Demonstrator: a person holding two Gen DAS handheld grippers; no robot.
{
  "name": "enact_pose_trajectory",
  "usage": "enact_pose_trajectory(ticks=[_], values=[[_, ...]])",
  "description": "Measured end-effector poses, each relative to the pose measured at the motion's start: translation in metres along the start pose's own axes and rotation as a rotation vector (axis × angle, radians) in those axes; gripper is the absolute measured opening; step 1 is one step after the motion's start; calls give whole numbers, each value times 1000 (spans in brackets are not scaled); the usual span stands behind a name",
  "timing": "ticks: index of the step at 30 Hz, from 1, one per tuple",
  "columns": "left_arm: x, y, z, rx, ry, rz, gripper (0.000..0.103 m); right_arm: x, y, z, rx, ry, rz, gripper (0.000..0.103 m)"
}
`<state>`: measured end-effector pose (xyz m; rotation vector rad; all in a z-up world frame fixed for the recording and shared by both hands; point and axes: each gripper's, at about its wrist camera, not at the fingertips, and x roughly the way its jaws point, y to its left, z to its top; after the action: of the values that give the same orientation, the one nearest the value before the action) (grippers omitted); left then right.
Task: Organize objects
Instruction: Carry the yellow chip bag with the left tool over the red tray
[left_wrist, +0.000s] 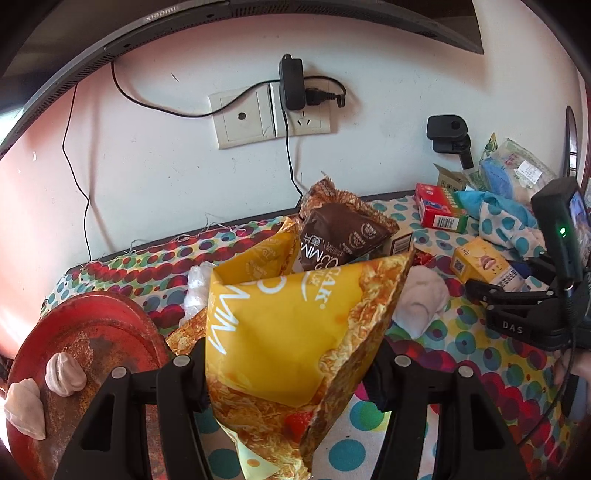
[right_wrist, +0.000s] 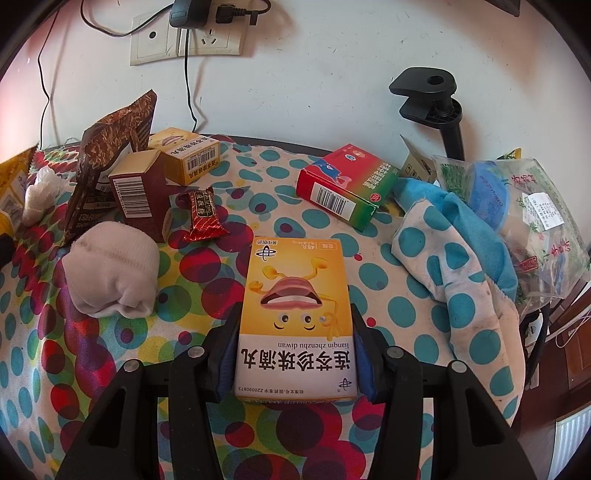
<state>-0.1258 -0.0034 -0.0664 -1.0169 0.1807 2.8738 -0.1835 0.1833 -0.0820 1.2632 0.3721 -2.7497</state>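
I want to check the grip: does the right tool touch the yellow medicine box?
Touching. In the right wrist view, both fingers of the right tool press against the two long sides of the yellow medicine box, with no gap visible.

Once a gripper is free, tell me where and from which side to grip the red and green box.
Grip the red and green box across its thin dimension, at the barcode end facing the camera, coming from above and the near side. It lies flat on the dotted cloth with open cloth before that end, while the crumpled blue-dotted rag crowds its right side.
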Motion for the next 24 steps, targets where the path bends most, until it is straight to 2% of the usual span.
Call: enact_pose_trajectory(ticks=[4, 10, 16, 19, 24], values=[[-9, 9, 4, -37, 13, -38, 62, -1, 3, -1, -1, 0, -2, 49], [-29, 24, 7, -28, -1, -3, 62, -4, 11, -4, 1, 0, 0, 49], [-46, 50, 9, -24, -4, 64, 62, -3, 11, -4, 1, 0, -2, 49], [-52, 71, 7, -20, -6, 125, 62, -3, 13, -5, 2, 1, -2, 49], [-55, 122, 2, -88, 26, 215, 62, 2, -3, -4, 4, 1, -2, 49]])
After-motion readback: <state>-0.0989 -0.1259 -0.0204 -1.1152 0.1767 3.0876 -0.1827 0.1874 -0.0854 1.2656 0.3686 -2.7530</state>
